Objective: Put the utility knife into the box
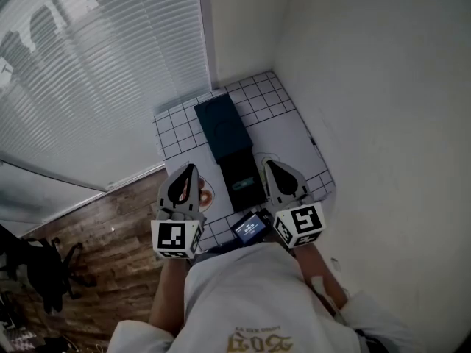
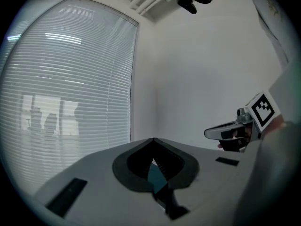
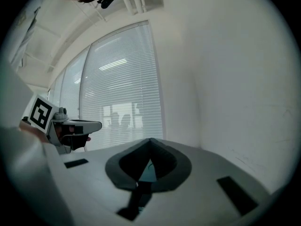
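Observation:
A long dark box lies open on the tiled table [image 1: 294, 134], with its teal lid [image 1: 221, 127] at the far end and its black tray [image 1: 241, 176] nearer me. My left gripper [image 1: 191, 169] hovers left of the tray and my right gripper [image 1: 268, 165] hovers right of it. Both are shut with nothing between the jaws. A small orange and white thing [image 1: 207, 195] peeks out beside the left gripper; I cannot tell if it is the utility knife. Both gripper views point up at the wall and blinds, showing the closed jaw tips [image 2: 153, 142] [image 3: 150, 141] and the other gripper [image 2: 235, 131] [image 3: 70, 128].
A small dark device with a lit screen [image 1: 249, 226] sits at the table's near edge between my hands. White walls close in behind and right of the table. Window blinds [image 1: 96, 72] and a wooden floor [image 1: 110, 226] lie to the left.

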`<state>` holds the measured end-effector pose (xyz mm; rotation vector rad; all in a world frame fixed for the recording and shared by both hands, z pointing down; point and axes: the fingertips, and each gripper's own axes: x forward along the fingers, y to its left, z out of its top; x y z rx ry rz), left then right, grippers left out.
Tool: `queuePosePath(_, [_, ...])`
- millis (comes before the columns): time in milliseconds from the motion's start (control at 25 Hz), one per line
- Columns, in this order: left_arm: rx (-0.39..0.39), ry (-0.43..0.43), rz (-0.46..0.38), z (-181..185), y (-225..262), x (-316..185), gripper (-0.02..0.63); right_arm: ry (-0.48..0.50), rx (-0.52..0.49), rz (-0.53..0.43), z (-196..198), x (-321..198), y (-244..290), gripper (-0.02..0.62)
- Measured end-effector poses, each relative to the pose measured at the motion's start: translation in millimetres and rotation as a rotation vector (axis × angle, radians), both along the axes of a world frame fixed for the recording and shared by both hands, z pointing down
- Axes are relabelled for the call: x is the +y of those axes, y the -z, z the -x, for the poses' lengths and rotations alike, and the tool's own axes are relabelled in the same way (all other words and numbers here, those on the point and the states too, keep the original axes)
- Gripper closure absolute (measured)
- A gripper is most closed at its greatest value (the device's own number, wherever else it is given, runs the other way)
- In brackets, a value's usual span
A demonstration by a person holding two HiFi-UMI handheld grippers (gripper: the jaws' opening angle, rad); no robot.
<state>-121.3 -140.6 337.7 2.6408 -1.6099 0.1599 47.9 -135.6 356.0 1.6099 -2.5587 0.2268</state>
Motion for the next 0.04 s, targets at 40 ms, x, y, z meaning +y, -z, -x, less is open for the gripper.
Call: queuePosePath(40, [0.000, 0.002, 0.002, 1.1, 0.2, -0.7, 0.598, 0.000, 0.000, -0.001, 0.0, -0.9, 1.2, 0.589])
